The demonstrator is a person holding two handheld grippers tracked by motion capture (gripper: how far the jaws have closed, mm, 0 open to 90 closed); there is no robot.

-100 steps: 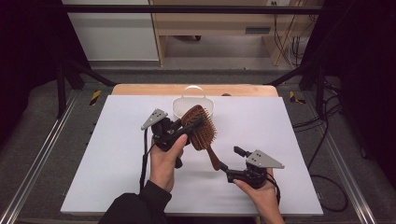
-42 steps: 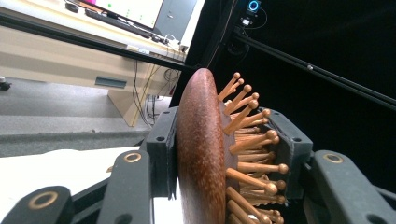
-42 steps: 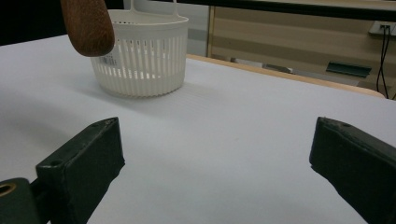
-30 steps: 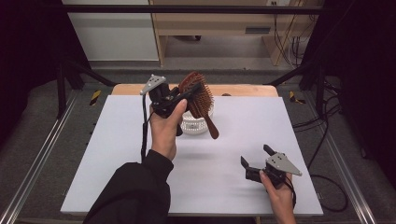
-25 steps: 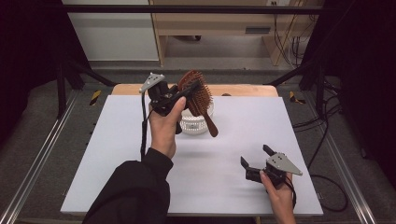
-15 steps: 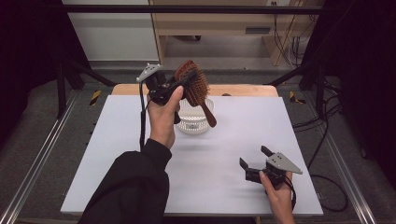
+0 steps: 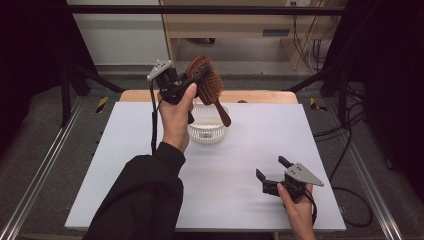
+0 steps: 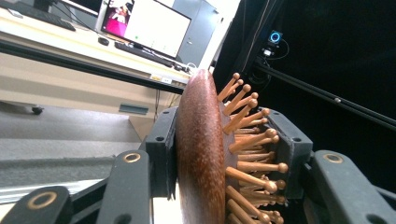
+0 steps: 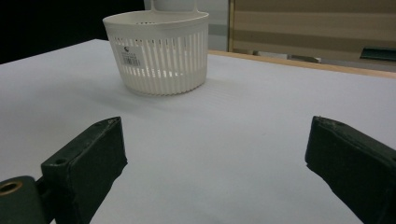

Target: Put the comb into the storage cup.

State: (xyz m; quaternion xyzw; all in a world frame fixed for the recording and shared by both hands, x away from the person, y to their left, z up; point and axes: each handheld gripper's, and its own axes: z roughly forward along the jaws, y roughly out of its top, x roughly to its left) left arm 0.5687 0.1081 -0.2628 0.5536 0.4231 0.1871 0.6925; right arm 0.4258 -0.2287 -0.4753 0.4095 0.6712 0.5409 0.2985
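Left gripper: I hold it raised above the far side of the table, its jaws pinching the head of the wooden hairbrush. In the left gripper view one jaw presses the smooth back and the other sits in among the pegs.

Hairbrush: in the air, head up, its handle slanting down toward the white basket. The handle tip hangs over the basket's far rim; I cannot tell whether it touches.

Grip quality: I judge it fair but uneven. The peg side gives the jaw less flat surface than the back, so the brush could pivot if I swing it fast.

Step in hand: by my reading, lowering the brush into the basket, handle first.

How to do it well: I would bring the handle tip over the middle of the basket opening, tilt the brush nearer upright, and descend slowly so the handle meets the floor of the basket, not the rim. I would release only once the handle is well inside, since the basket looks light and a sideways push might tip it.

Right gripper: low over the near right of the white table, jaws spread wide and holding nothing, well apart from the basket. Its own view faces the basket across bare table.
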